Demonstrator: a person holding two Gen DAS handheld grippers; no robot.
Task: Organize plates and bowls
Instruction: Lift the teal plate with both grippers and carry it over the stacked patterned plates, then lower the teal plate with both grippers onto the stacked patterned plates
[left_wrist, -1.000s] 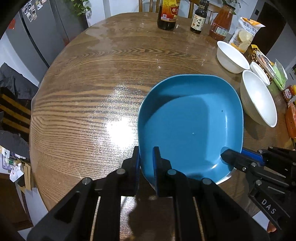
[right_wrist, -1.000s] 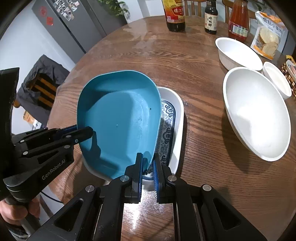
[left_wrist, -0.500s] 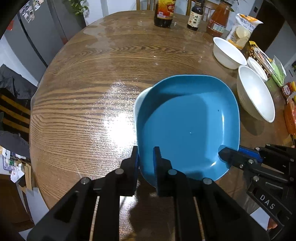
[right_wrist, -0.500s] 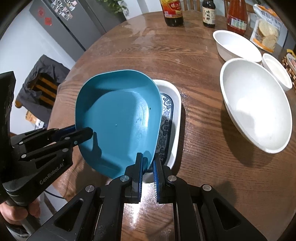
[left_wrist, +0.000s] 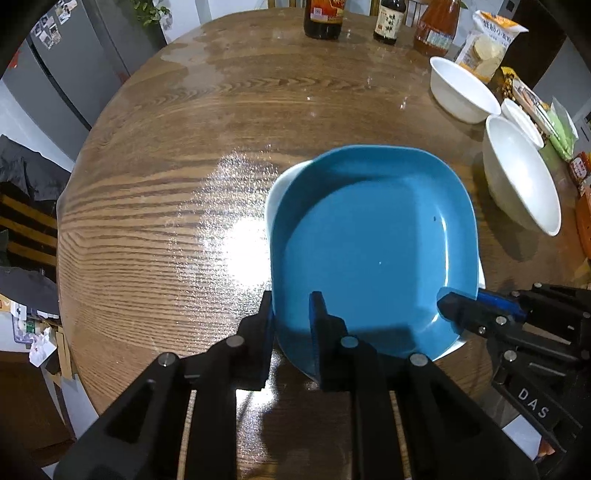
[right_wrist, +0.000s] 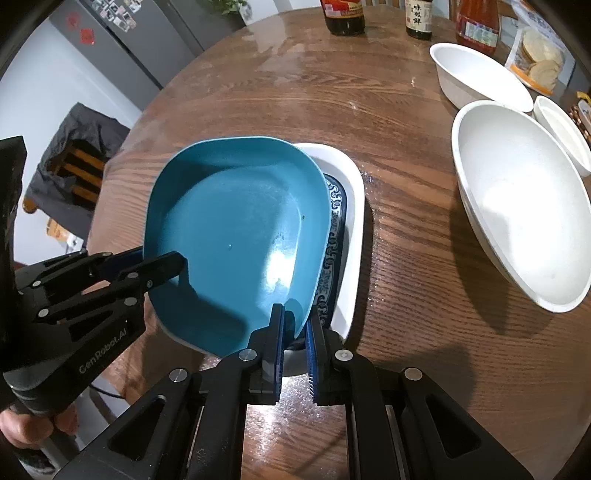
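Observation:
A square blue plate is held between both grippers, just above a white oval dish with a blue pattern, whose rim shows in the left wrist view. My left gripper is shut on the plate's near left rim. My right gripper is shut on the plate's near right rim; it also shows in the left wrist view. A large white bowl, a smaller white bowl and a small white dish stand on the right.
The round wooden table carries sauce bottles and snack packets at the far edge. A fridge and a dark chair with cloth stand to the left, beyond the table edge.
The blue plate has shifted with both grippers, farther over the white patterned dish, and sits lower over it. Both grips are unchanged.

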